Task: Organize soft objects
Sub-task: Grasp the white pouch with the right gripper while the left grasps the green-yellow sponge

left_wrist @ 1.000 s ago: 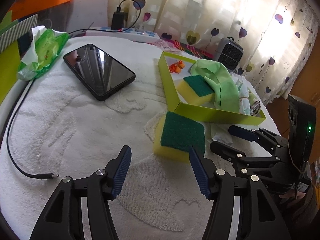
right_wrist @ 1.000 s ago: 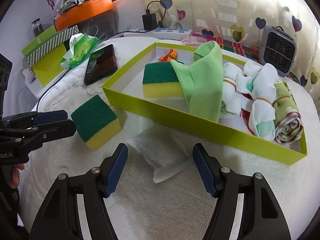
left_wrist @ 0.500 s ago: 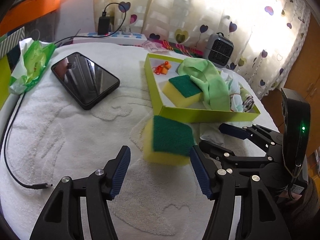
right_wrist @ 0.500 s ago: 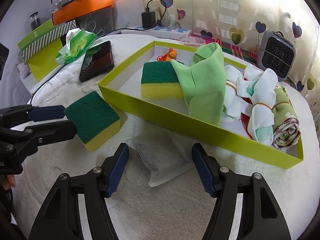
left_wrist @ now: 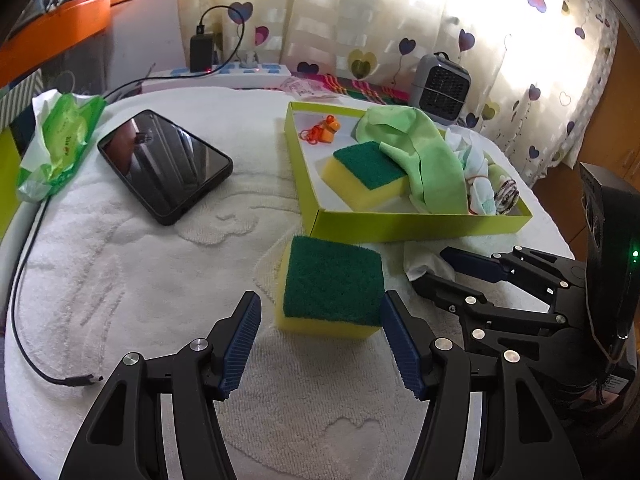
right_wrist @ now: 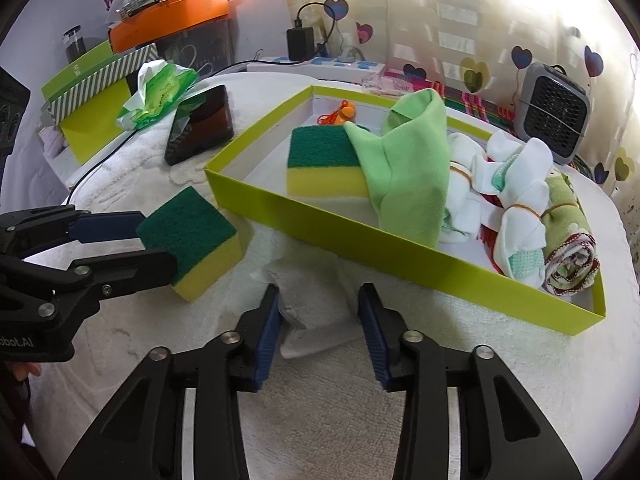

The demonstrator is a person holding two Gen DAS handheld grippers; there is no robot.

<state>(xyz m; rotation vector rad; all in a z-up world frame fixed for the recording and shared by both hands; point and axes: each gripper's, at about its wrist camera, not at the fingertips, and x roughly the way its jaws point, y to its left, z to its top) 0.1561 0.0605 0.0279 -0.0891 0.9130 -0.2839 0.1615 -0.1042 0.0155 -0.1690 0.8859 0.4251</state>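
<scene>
The step in hand looks like picking up the last loose soft things for the tray. In the lower centre of the left wrist view the left gripper (left_wrist: 320, 340) stands open, its blue pads flanking the near corners of the loose sponge (left_wrist: 332, 286) without squeezing it; whether a pad touches the foam is hard to tell. The sponge lies green side up on the white towel (left_wrist: 120, 272), just in front of the near wall of the green tray (left_wrist: 400, 230).

At the bottom centre of the right wrist view the right gripper (right_wrist: 318, 328) is partly closed around a fold of the white cloth (right_wrist: 316, 308), which lies flat just outside the tray's near wall; the pads seem to touch it, but a firm grip cannot be confirmed.

Next, I judge, the left gripper must move forward so the pads sit mid-sponge, close, lift and carry it over the tray wall.

Counted: two sponges, one loose and one in the tray (right_wrist: 324, 164); one green cloth (right_wrist: 408, 168) draped inside; one white cloth outside; several rolled socks or towels (right_wrist: 524, 220) at the tray's right end, too bunched to count; one phone (left_wrist: 164, 166) at centre left.
</scene>
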